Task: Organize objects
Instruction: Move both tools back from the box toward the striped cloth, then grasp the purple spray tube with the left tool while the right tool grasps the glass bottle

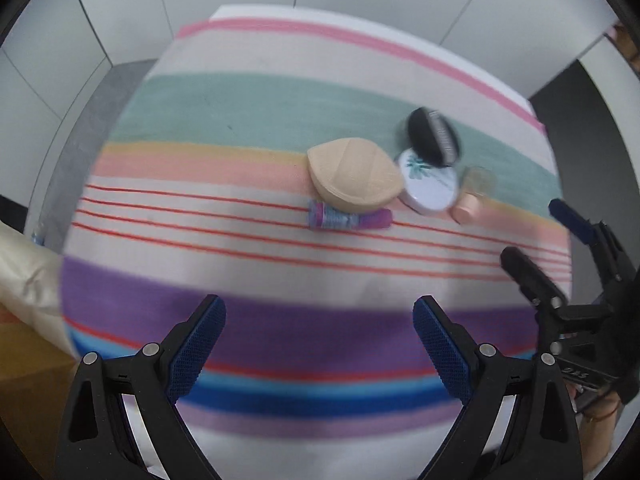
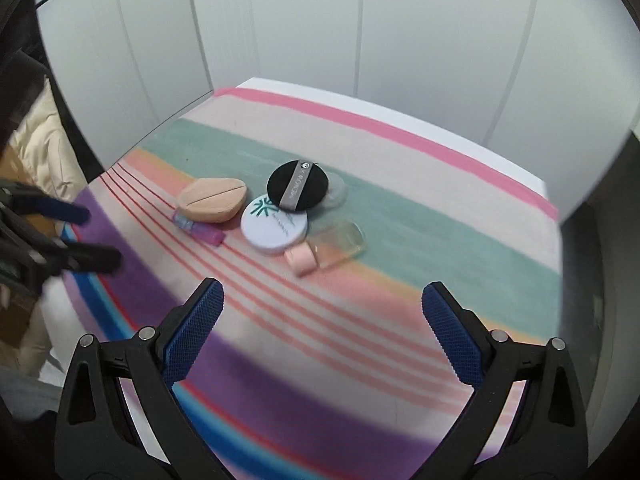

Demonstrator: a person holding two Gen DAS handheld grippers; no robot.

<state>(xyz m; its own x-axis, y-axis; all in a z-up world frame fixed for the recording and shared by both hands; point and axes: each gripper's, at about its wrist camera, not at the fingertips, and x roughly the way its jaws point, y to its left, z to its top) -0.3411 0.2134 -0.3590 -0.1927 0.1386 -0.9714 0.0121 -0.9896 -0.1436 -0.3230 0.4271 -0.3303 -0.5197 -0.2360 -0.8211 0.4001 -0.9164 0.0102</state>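
A cluster of cosmetics lies on a striped cloth (image 1: 240,112). A beige leaf-shaped sponge (image 1: 354,178) (image 2: 212,199) rests against a small purple tube (image 1: 348,219) (image 2: 198,230). A white round compact (image 1: 430,184) (image 2: 275,227) lies beside it, with a black puff (image 1: 434,136) (image 2: 298,186) leaning on it. A clear bottle with a pink cap (image 1: 470,196) (image 2: 328,250) lies to the right. My left gripper (image 1: 320,340) is open and empty, well short of the cluster. My right gripper (image 2: 322,328) is open and empty, near the cloth's front; it also shows in the left wrist view (image 1: 536,236).
The cloth (image 2: 400,208) covers a small table set against white wall panels (image 2: 280,20). A cream cushion (image 2: 40,152) and brown cardboard (image 1: 28,364) sit left of the table. The left gripper (image 2: 92,236) shows at the left edge of the right wrist view.
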